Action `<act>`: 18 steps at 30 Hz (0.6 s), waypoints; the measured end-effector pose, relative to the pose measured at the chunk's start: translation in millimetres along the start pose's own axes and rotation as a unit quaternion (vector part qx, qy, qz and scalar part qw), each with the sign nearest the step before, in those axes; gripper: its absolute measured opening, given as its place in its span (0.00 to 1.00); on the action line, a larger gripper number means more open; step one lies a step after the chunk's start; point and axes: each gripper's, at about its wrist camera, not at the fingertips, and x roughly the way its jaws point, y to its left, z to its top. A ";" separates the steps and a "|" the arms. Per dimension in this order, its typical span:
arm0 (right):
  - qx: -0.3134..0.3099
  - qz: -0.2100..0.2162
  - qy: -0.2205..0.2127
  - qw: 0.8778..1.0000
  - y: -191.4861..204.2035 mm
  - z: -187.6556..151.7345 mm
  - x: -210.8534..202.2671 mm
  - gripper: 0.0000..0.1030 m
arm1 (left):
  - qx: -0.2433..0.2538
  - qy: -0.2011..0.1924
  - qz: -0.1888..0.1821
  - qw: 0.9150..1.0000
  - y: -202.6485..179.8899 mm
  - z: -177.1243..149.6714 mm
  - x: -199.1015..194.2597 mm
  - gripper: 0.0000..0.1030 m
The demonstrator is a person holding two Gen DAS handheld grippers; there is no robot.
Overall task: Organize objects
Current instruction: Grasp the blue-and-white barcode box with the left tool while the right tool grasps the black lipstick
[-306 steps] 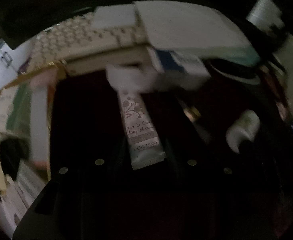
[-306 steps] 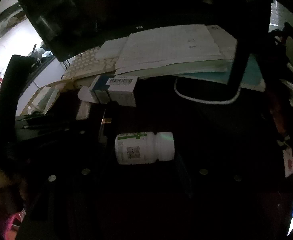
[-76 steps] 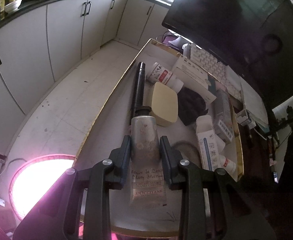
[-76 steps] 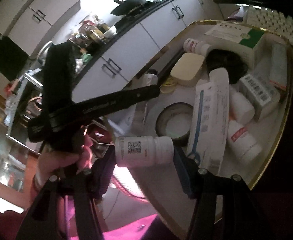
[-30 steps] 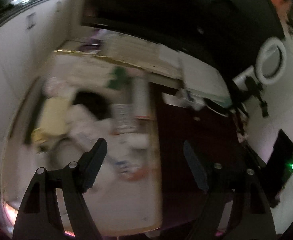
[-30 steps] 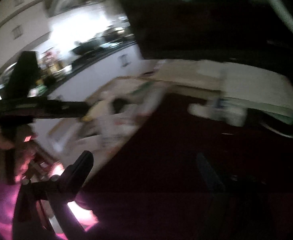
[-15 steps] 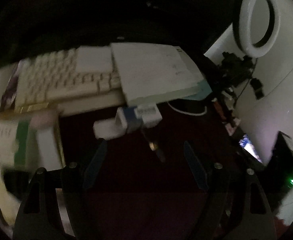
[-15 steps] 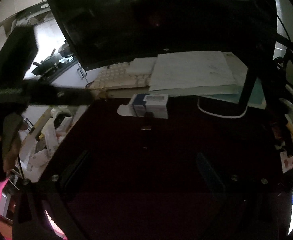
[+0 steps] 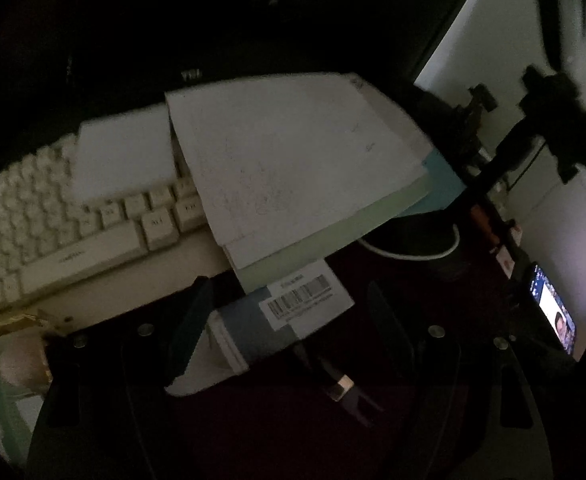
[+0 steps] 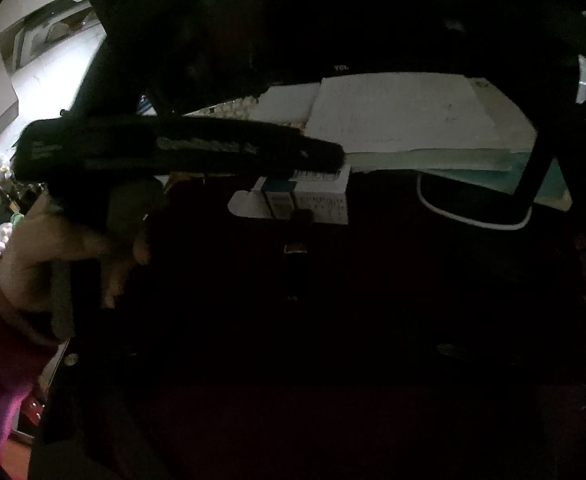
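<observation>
Since half a second ago the left gripper [image 9: 289, 328] has closed in on the carton [image 9: 277, 320], lower centre, fingers apart around it. The right gripper's fingers, just narrowing, are lost in dark. The overhanging papers [image 9: 293, 168] could snag.

One medicine box [image 9: 289, 320], one keyboard [image 9: 81, 224], one paper stack [image 9: 293, 168], one phone [image 9: 553, 312].

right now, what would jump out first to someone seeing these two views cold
The pale stack of papers over the right end of the cream keyboard stands out most against the dark desk. Just below its front edge lies a small blue and white box with a barcode label, between the left gripper fingers. A lit phone screen glows at the far right.
</observation>
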 end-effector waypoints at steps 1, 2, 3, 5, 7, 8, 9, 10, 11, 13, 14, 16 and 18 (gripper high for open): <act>0.004 0.000 0.004 1.000 -1.2 1.8 4.1 0.72 | -0.002 0.005 -0.003 1.000 1.0 -0.8 1.7 0.77; 0.006 0.001 0.007 1.000 -1.8 2.9 6.9 0.65 | -0.005 0.007 -0.007 1.000 1.5 -1.8 2.3 0.77; 0.010 0.002 0.010 1.000 -2.4 4.2 10.3 0.59 | -0.009 0.010 -0.015 1.000 2.9 -2.8 1.8 0.77; 0.013 0.003 0.017 1.000 -2.8 6.7 17.3 0.52 | -0.039 0.027 -0.049 0.998 8.7 -5.5 2.1 0.77; 0.002 -0.007 0.023 1.000 0.0 6.5 22.9 0.43 | -0.057 0.034 -0.064 0.996 11.6 -9.2 0.2 0.77; -0.007 -0.019 0.027 0.999 1.6 4.9 24.9 0.37 | -0.058 0.033 -0.066 0.996 11.5 -11.1 -2.2 0.77; -0.014 -0.032 0.029 0.999 2.1 2.8 25.6 0.31 | -0.059 0.033 -0.066 0.996 10.4 -12.5 -3.7 0.77; -0.018 -0.036 0.028 0.999 2.1 1.5 25.1 0.29 | -0.062 0.033 -0.067 0.995 10.7 -14.0 -5.5 0.77; -0.023 -0.042 0.027 0.998 0.8 -0.6 22.5 0.25 | -0.065 0.034 -0.072 0.995 10.9 -15.6 -7.5 0.77; -0.019 -0.051 0.028 0.998 -4.6 -3.3 17.5 0.20 | -0.066 0.033 -0.075 0.994 9.5 -18.2 -11.1 0.77; -0.014 -0.052 0.029 0.998 -8.9 -5.0 14.3 0.19 | -0.061 0.032 -0.070 0.995 8.5 -18.6 -12.7 0.77; -0.006 -0.055 0.031 0.998 -16.5 -8.1 7.8 0.19 | -0.044 0.035 -0.051 0.997 2.3 -19.1 -12.1 0.77; 0.000 -0.063 0.032 0.998 -22.6 -10.5 2.2 0.19 | -0.025 0.043 -0.029 0.998 -5.2 -20.2 -6.8 0.77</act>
